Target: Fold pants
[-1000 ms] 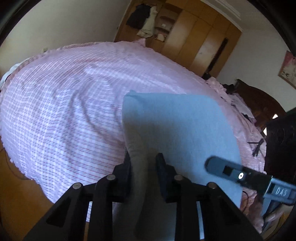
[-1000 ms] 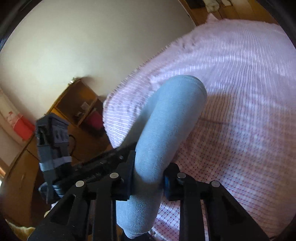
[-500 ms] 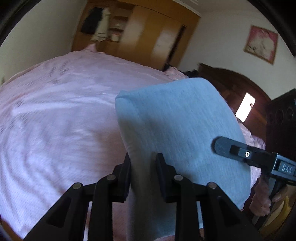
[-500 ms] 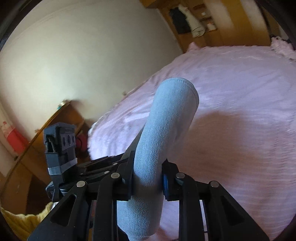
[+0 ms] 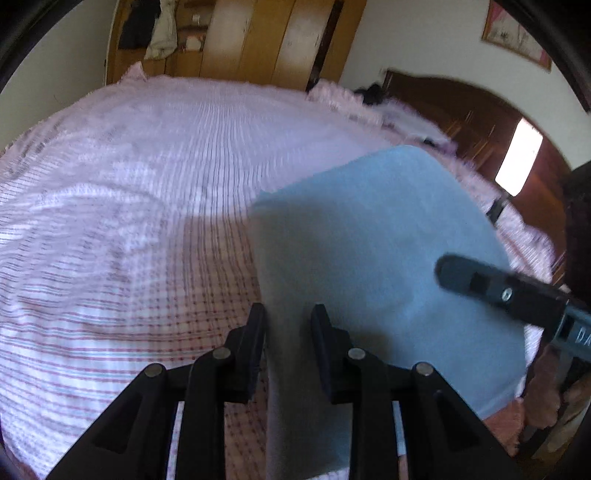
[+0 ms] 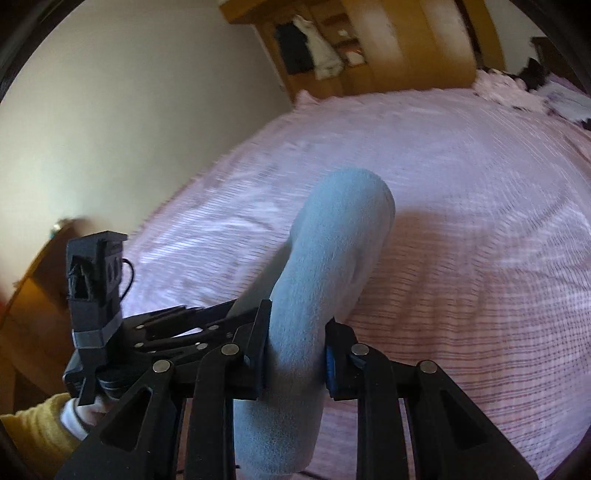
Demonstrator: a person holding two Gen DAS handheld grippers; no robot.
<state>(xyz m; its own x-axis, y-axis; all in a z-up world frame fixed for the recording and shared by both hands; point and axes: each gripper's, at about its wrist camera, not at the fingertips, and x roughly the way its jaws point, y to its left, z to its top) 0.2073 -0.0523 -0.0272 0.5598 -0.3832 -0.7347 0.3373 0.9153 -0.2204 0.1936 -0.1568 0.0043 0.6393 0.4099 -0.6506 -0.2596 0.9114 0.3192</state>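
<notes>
Fold apparently under way, not finished: pants (image 5: 373, 236) lifted clear above the bed (image 5: 129, 192), one edge clamped in the left gripper (image 5: 288, 325), another in the right gripper (image 6: 295, 343), still to be laid down and smoothed flat.

pants (image 5: 373, 240): lower end cut off by bottom edge in left wrist view; part pinched between the 2 fingers hidden.
pants in right wrist view (image 6: 325, 273): lower end cut off at bottom edge.
right gripper (image 5: 476, 275): cut off at right edge; lettering only partly readable.
bedspread (image 5: 129, 192): pattern smeared by motion blur.
wardrobe (image 6: 373, 40): blurred; shelf contents too small to tell.
wall picture (image 5: 517, 33): cut by lens rim.
</notes>
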